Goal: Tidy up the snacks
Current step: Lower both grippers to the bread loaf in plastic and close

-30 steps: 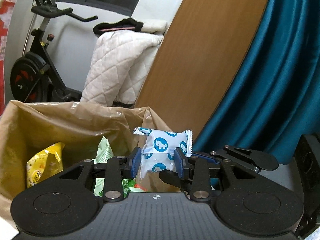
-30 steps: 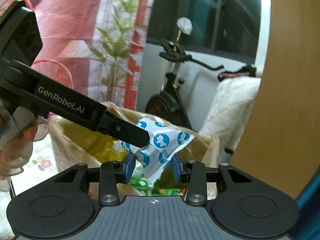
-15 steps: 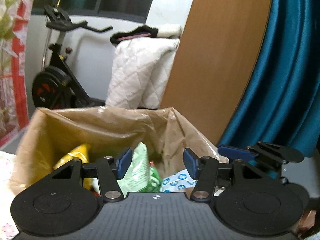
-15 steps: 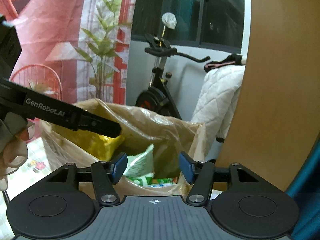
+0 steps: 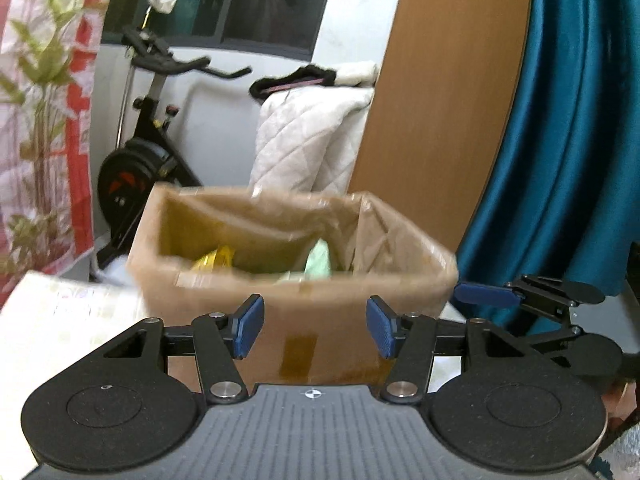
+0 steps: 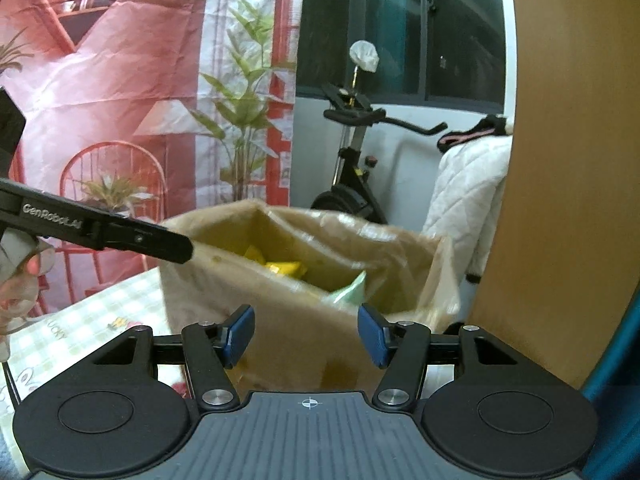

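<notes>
Broadly, both wrist views look slightly downward over a worktop point(image 6: 80, 328) covered in a pale checked cloth, past the room's biggest things: a teal curtain point(image 5: 560, 140) and a tall wooden panel point(image 5: 440, 100) on the right, a red-and-white printed backdrop point(image 6: 120, 80) on the left, and an exercise bike point(image 5: 136, 152) with a white quilted cover point(image 5: 312, 140) draped beside it. Nearer stands the cardboard box point(image 5: 296, 320), open at the top, lined with brown plastic and blurred in both views; the snacks lie inside it, a yellow packet point(image 5: 216, 258) toward the left and a pale green packet point(image 5: 318, 258) toward the right. The left gripper point(image 5: 314, 326) is aimed at the box's near wall with its blue pads about half spread and nothing between them; its jaws have just been opening. The right gripper point(image 6: 306, 334) is posed likewise, just before the box, its pads parted to a similar width and holding nothing, its jaws also having just been opening. Only the left view shows the curtain broadly and the right gripper's blue-tipped finger point(image 5: 484, 294) reaching in from the right edge beside the box's corner. Only the right view shows the left gripper's black lettered arm point(image 6: 100, 228) slanting in from the left toward the box's far left rim, and the person's hand point(image 6: 20, 284) gripping its handle.
</notes>
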### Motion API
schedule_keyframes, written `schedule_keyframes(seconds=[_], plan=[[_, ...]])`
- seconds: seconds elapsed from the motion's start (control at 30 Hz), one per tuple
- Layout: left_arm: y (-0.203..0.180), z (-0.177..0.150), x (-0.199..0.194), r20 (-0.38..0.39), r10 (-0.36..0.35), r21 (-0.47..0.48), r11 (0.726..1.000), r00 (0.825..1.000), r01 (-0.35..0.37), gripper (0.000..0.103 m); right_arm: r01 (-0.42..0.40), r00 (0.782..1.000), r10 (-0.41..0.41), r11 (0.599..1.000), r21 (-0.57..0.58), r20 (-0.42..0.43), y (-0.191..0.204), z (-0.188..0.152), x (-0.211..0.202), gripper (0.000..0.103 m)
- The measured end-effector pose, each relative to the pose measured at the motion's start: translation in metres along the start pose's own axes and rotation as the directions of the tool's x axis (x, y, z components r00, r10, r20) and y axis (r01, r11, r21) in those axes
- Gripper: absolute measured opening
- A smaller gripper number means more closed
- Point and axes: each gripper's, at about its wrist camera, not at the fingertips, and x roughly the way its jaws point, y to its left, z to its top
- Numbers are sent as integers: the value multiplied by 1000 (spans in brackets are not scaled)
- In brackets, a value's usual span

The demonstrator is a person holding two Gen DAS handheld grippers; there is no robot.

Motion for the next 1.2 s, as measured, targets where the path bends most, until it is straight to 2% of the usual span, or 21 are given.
schedule_keyframes(seconds=[0.1,0.33,0.47,0.63,0.77,0.9,1.2], plan=[[5,-22,-3,-41,-1,-26,1000,999,0,59,-1,1000,2,1000,21,-30,5,-19,0,54],[13,-68,15,-161,-48,-118,993,986,29,58,-12,984,17,1000,26,-175,23,-69,10,54],[12,-86,30,-225,-91,-149,987,970,58,57,-39,965,38,999,2,-261,34,-96,14,53],[10,-106,49,-305,-138,-182,980,942,85,54,-90,930,87,996,9,-356,44,-121,19,55],[5,-119,58,-343,-151,-194,977,927,87,54,-120,915,114,993,8,-387,49,-130,19,58],[1,-130,60,-362,-163,-202,975,918,94,54,-132,910,128,991,17,-394,52,-135,20,65],[-4,-140,71,-384,-168,-210,973,908,92,54,-165,891,169,985,47,-422,52,-142,29,67]])
